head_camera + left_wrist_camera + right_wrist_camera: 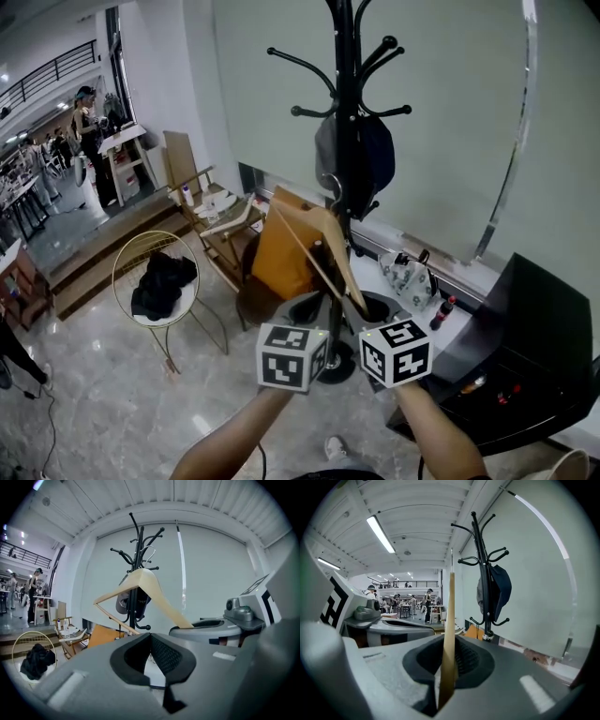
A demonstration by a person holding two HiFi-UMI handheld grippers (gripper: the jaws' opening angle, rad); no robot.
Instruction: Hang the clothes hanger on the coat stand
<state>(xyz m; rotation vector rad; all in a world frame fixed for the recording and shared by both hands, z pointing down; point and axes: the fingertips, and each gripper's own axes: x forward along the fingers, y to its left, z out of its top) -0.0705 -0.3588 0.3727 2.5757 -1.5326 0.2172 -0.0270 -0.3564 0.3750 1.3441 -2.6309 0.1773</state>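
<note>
1. One black coat stand (344, 56) rises in front of the pale wall, with curved pegs at several heights.
2. One round gold wire stand (155, 232) sits on the floor well to the left. It holds one black bundle of cloth (161, 283) and nothing else that I can see.
3. One wooden clothes hanger (345, 264) is held up in front of the coat stand, tilted. Its wire hook is close beside the pole (whether it touches, I cannot tell) and rests on no peg that I can make out.
4. I hold two grippers, side by side below the hanger. My right gripper (450, 660) pinches the end of one hanger arm between its pads. My left gripper (151, 656) has its pads pressed together with nothing between them.
5. One dark cap (377, 155) hangs on the coat stand, just above the hanger.
6. One small dark bottle (442, 312) with a red cap stands on the white ledge to the right.
</note>
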